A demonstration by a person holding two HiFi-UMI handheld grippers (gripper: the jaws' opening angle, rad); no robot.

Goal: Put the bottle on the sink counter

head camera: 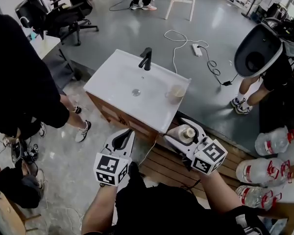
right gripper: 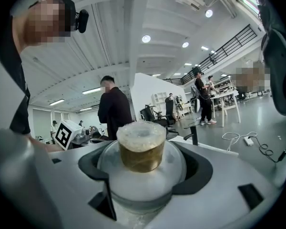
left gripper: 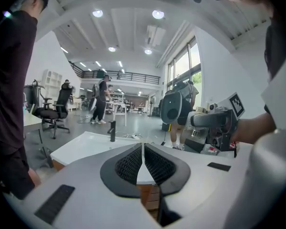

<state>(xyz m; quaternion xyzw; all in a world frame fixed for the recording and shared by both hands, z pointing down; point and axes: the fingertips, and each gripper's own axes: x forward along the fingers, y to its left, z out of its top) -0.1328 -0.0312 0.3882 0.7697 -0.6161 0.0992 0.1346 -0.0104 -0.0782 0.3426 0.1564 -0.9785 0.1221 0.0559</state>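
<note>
As the right tool [head camera: 184, 131] pinches a frosted round-bodied bottle [right gripper: 140, 152], amber neck, pale cap, left tool [left gripper: 143, 157] pressed together.

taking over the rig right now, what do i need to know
Left gripper: jaws together, nothing between them, held low in front of the sink counter.
Right gripper: shut on the bottle, which sits upright between its jaws with the tan cap on top.
Position: in the head view the bottle is off the counter, just beside its near corner, not yet over the white top.
Also there: a pale translucent container stands on the counter's right side, and the faucet at the far edge.
Done: bottle picked up.
Left: carry it over the counter, set it on a bare spot, open the jaws.
</note>
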